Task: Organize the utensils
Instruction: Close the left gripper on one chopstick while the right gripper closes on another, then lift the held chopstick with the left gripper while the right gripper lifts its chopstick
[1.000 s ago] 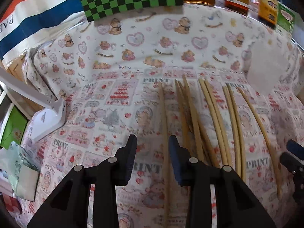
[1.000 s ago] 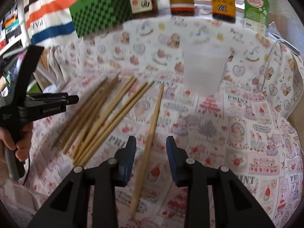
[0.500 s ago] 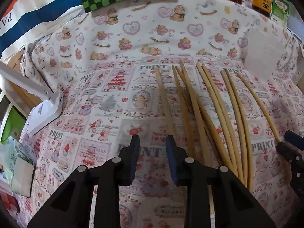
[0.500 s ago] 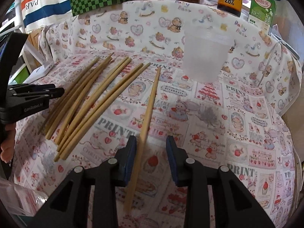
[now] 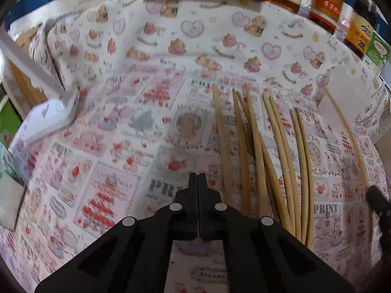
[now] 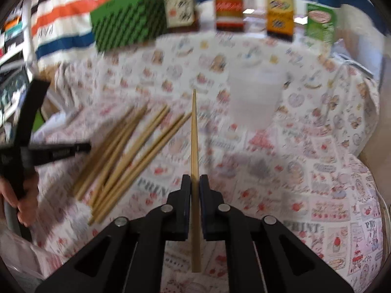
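One chopstick (image 6: pixel 194 171) sits between the jaws of the right gripper (image 6: pixel 194 183), which are closing onto it; the pads appear to press its sides. Its long axis runs straight ahead along the gripper's own line, the thin tip pointing forward and the thick end projecting back beneath the fingers. The tip appears raised off the tablecloth (image 6: pixel 305 171), though blur prevents certainty. The translucent cup (image 6: pixel 255 100) stands ahead and slightly to the right of that tip, upright, and is judged the likely receptacle; the right hand is the nearer to it. The remaining chopsticks (image 6: pixel 127 151) lie loose on the cloth ahead and to the left of this gripper. The left gripper (image 5: pixel 198 178) is clenched fully, with nothing between its jaws; the same chopsticks (image 5: pixel 266 161) lie just to its right, lengthwise away from it.
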`<state>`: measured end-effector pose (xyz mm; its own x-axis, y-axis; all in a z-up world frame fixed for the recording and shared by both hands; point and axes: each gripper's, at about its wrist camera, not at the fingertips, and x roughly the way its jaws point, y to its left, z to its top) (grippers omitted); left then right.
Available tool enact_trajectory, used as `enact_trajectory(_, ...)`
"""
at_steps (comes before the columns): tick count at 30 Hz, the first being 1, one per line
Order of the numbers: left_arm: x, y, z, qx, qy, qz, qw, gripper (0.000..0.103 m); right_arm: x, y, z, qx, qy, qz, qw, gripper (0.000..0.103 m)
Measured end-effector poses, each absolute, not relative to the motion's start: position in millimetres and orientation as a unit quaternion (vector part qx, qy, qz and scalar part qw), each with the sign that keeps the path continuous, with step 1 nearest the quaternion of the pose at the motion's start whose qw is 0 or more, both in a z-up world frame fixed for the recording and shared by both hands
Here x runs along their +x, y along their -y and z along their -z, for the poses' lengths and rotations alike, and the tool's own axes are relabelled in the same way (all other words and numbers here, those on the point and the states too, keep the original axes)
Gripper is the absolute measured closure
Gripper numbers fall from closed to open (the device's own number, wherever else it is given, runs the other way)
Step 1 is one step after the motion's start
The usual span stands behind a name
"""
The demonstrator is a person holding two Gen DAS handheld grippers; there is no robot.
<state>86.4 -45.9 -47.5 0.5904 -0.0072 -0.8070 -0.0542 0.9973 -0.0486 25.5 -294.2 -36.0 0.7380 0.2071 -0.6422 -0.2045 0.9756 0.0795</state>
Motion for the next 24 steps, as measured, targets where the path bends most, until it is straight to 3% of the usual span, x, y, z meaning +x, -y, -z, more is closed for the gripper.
enact_trajectory(9, 61, 49, 10, -0.055, -0.347, 0.036, 0.935, 0.103, 19, 299, 25, 0.005, -0.308, -0.108, 0.945, 0.097)
enact_trajectory(24, 60, 44, 14, -0.056, -0.344, 0.031, 0.937, 0.103, 12, 301, 21, 0.005, -0.286, -0.106, 0.952, 0.097)
